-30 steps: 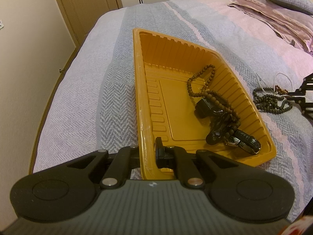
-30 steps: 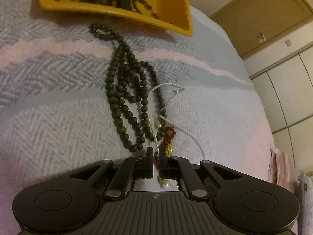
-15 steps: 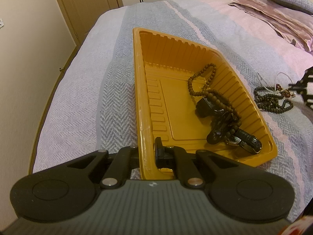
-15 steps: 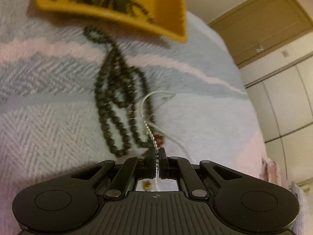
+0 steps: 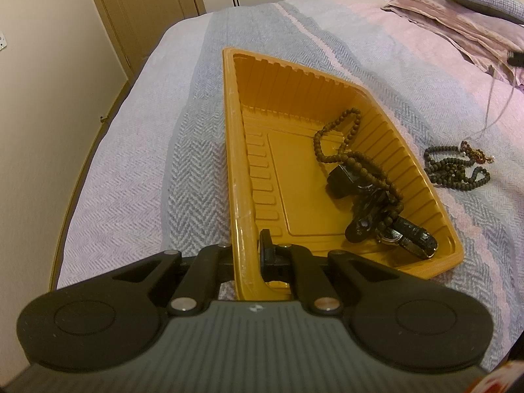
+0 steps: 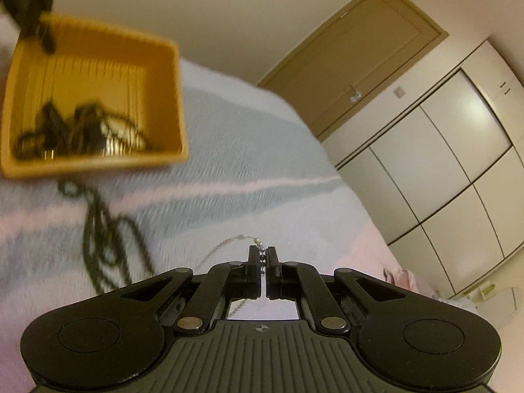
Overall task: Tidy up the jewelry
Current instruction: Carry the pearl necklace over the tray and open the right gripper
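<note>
**Helper:** What do your left tongs have?

**Me:** My left tongs (image 5: 248, 249) are squeezed shut on the near rim of the orange ribbed plastic tray (image 5: 234, 150). One finger is outside the wall and one is inside. The tray sits on the bed with the grey and pink zigzag blanket (image 5: 137, 170).

**Helper:** What is in the tray?

**Me:** A string of brown wooden beads (image 5: 352, 155) lies in it, draped over some black shiny pieces (image 5: 366, 209) at the right end. I cannot tell what those black pieces are.

**Helper:** And your right tongs?

**Me:** My right tongs (image 6: 261, 258) are shut tight on a thin chain of tiny white pearl beads (image 6: 261, 251). The chain pokes out right between the tips and curves off to the left. In the left camera I see a thin strand (image 5: 491, 98) hanging down over the bed at the far right, down to a little reddish-orange bead cluster (image 5: 476, 154) on the blanket.

**Helper:** What else is on the bed?

**Me:** A pile of dark round beads (image 5: 455, 170) lies on the blanket, just beside the tray's right side and touching the reddish cluster. From my right camera that dark pile (image 6: 104, 235) is below and to the left of my tongs, not touching them. The tray is up in the left corner there, and it looks blurry.
</note>
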`<state>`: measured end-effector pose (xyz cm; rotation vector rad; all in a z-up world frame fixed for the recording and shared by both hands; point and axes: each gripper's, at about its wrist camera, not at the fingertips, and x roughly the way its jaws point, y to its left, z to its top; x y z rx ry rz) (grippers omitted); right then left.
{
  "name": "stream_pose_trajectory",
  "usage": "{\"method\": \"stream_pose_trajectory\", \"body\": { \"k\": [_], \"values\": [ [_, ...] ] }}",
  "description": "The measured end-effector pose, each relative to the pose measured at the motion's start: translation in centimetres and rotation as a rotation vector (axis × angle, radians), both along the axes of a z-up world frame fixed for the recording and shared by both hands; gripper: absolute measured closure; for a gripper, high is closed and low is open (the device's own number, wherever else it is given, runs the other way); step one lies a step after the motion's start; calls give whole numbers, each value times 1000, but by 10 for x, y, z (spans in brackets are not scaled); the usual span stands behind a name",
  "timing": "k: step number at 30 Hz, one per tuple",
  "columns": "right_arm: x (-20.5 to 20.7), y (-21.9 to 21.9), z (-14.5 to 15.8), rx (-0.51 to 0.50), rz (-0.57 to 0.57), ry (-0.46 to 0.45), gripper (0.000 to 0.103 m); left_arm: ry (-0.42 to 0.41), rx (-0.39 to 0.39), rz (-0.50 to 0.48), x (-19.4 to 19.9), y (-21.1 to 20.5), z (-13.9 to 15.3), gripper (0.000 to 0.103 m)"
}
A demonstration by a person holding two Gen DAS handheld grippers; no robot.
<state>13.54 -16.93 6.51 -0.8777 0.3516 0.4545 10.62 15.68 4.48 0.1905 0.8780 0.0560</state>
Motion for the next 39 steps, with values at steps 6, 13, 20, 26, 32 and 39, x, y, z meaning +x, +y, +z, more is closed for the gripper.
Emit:
{"method": "stream_pose_trajectory", "body": {
  "k": [6,13,20,26,32,39],
  "values": [
    [-4,22,44,110,58,-1,101,1,-4,0,0,0,1,98],
    [-7,73,92,210,203,5,101,0,-5,-7,-1,1,1,98],
    [-5,134,117,308,356,86,101,-2,-9,-9,-1,3,0,98],
    [3,187,103,301,432,163,101,-5,-15,-10,-2,4,-1,98],
    [34,210,65,273,383,204,100,-5,-19,-7,-1,5,-1,98],
    [61,212,32,288,304,356,100,-4,-21,-6,0,5,-1,98]
  ]
}}
